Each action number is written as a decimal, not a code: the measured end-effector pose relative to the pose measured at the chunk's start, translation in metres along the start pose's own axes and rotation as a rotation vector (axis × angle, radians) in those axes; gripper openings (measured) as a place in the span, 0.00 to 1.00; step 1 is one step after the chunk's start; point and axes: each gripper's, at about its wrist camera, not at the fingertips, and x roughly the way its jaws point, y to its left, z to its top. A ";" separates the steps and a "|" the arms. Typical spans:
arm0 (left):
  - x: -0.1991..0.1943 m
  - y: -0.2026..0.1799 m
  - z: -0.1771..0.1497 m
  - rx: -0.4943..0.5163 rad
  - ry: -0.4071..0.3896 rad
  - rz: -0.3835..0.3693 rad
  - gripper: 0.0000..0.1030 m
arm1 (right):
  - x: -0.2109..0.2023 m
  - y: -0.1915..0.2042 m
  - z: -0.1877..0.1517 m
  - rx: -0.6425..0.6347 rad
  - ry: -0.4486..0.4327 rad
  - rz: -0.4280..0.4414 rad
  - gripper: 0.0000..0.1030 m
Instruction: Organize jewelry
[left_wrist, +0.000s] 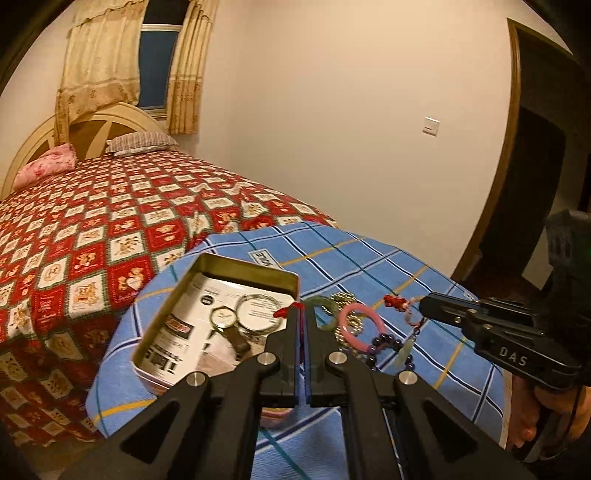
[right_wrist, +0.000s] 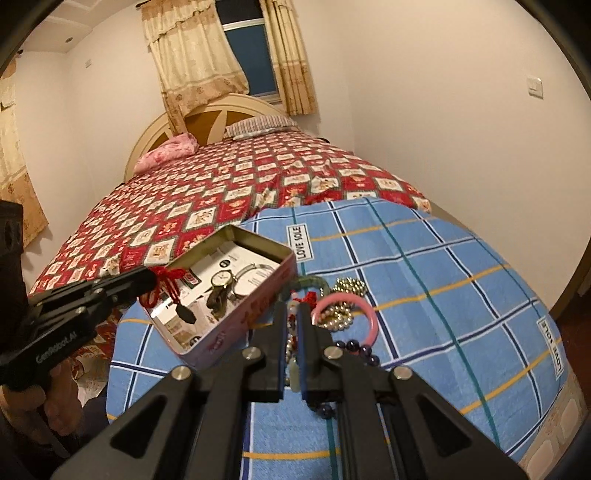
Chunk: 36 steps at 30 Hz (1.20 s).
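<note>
An open pink tin (left_wrist: 251, 265) (right_wrist: 264, 239) on the blue plaid cloth holds a wristwatch (left_wrist: 224, 317) (right_wrist: 221, 280) and a silver bangle (left_wrist: 260, 312). My left gripper (left_wrist: 303, 314) (right_wrist: 149, 277) is shut on a red knotted cord (right_wrist: 168, 280). Its dark pendant (right_wrist: 186, 314) hangs over the tin. To the right of the tin, my right gripper (right_wrist: 293, 310) (left_wrist: 423, 304) is shut on a beaded charm string (left_wrist: 395, 301) (right_wrist: 291, 345) with a red knot and a pale pendant. That string hangs above the loose jewelry.
A green bangle (left_wrist: 325, 306) (right_wrist: 310, 282), a pink bangle (left_wrist: 354, 325) (right_wrist: 369, 314), gold beads (left_wrist: 345, 297) (right_wrist: 351, 286) and purple beads (left_wrist: 384, 343) (right_wrist: 354, 347) lie right of the tin. A quilted bed (left_wrist: 110, 229) stands behind the small table (right_wrist: 443, 277). A dark doorway (left_wrist: 535, 166) is at right.
</note>
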 end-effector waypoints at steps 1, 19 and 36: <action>0.000 0.003 0.001 -0.003 -0.003 0.004 0.00 | 0.001 0.002 0.002 -0.006 -0.003 0.002 0.07; 0.011 0.041 0.005 -0.043 0.015 0.086 0.00 | 0.020 0.037 0.032 -0.087 -0.026 0.076 0.07; 0.025 0.070 0.021 -0.051 0.002 0.131 0.00 | 0.049 0.051 0.048 -0.088 0.000 0.156 0.07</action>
